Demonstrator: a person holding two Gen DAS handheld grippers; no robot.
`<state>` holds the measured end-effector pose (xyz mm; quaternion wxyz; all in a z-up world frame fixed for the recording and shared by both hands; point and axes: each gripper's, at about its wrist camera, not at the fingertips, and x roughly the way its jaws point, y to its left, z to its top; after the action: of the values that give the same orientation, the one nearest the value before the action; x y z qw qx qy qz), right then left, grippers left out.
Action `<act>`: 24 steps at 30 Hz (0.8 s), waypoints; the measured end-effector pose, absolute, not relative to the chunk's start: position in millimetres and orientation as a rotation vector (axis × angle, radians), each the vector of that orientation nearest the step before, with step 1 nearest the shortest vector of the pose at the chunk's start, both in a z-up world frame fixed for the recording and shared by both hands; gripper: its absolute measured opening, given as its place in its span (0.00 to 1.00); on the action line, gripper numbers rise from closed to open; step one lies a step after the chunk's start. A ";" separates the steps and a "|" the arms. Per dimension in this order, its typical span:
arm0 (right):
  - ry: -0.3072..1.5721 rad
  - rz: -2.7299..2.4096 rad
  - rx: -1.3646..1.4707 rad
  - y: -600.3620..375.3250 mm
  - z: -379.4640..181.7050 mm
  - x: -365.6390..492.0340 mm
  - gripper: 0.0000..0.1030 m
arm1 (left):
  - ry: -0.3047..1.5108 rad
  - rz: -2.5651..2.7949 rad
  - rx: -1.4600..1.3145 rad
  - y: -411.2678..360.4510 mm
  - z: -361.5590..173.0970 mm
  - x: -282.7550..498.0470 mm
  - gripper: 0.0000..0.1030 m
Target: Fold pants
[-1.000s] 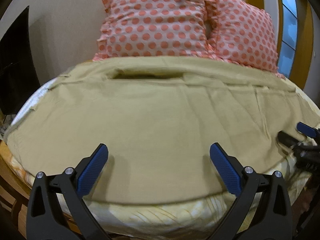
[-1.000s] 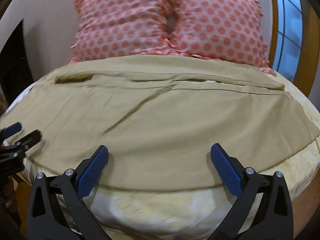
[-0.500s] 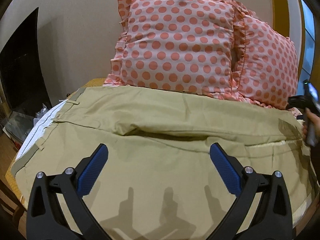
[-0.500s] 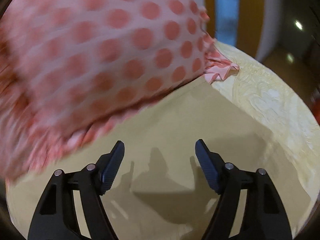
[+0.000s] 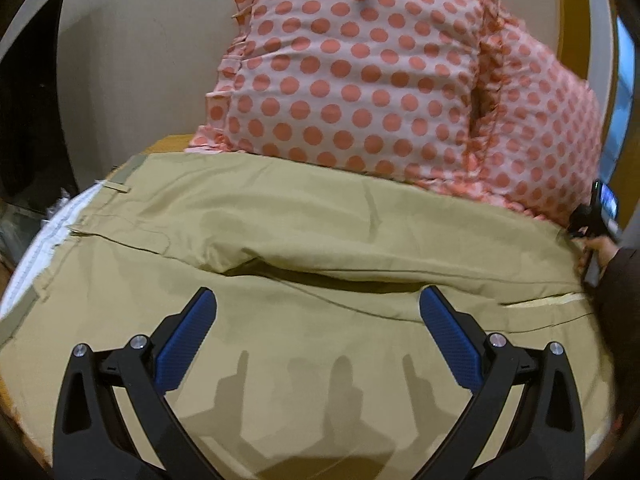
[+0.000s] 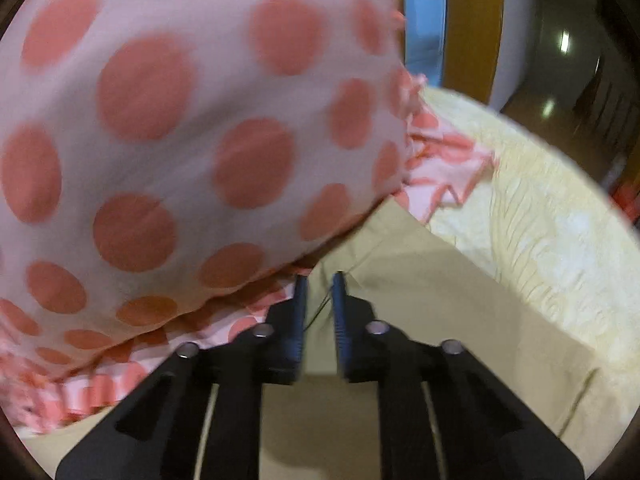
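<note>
The left hand-held gripper (image 5: 316, 332) hovers wide open over the khaki pants (image 5: 304, 216) spread on the bed (image 6: 560, 208). Pillows (image 5: 360, 72) sit at 12 o'clock — the right hand-held gripper (image 6: 320, 300), at 3 o'clock, pinches the pants' edge, jaws narrow.

black plastic tongs (image 5: 318, 312), blue ribbed pads (image 5: 184, 346), silver screws — dark sleeve (image 5: 624, 280)

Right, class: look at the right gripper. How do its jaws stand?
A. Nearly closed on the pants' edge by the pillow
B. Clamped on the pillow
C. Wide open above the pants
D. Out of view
A: the right gripper has its jaws drawn close, with the pants edge between them, beside the pillow.
</note>
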<state>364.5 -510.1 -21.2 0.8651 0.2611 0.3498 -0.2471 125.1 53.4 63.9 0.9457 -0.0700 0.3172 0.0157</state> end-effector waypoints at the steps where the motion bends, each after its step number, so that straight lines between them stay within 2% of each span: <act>1: 0.711 -0.473 0.621 -517.7 -23.4 355.2 0.05 | 0.639 0.009 -0.169 57.3 64.9 123.0 0.98; 4: 0.590 -0.336 0.761 -528.9 -18.6 306.4 0.04 | 0.623 -0.007 -0.210 68.3 70.4 116.0 0.98; 9: 0.391 -0.133 0.860 -519.3 -3.8 165.6 0.04 | 0.572 0.010 -0.188 88.5 84.4 102.7 0.98; 11: 0.384 -0.121 0.897 -509.1 -12.5 113.9 0.04 | 0.558 0.006 -0.184 97.2 91.0 102.7 0.98; 15: 0.488 -0.127 1.001 -514.7 -53.0 82.6 0.06 | 0.546 -0.011 -0.203 116.9 104.3 115.7 0.98; 17: 0.528 -0.124 1.105 -518.1 -70.7 70.5 0.19 | 0.561 -0.011 -0.221 126.1 107.1 126.9 0.98; 18: 0.536 -0.127 1.138 -519.2 -75.1 69.0 0.37 | 0.574 -0.011 -0.230 129.8 107.8 132.8 0.98; 21: 0.502 -0.130 1.098 -510.5 -70.3 64.5 0.53 | 0.599 -0.013 -0.253 139.0 106.5 147.9 0.98; 23: 0.487 -0.137 1.068 -507.6 -68.3 71.8 0.50 | 0.617 -0.011 -0.280 143.8 104.9 164.8 0.98; 24: 0.484 -0.138 1.048 -509.4 -69.5 77.1 0.17 | 0.621 -0.015 -0.288 144.7 104.0 170.7 0.98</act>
<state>77.1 -509.4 -69.5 0.8359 0.4948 0.2284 -0.0651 170.7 144.7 104.0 0.9419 -0.1414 0.3045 -0.0075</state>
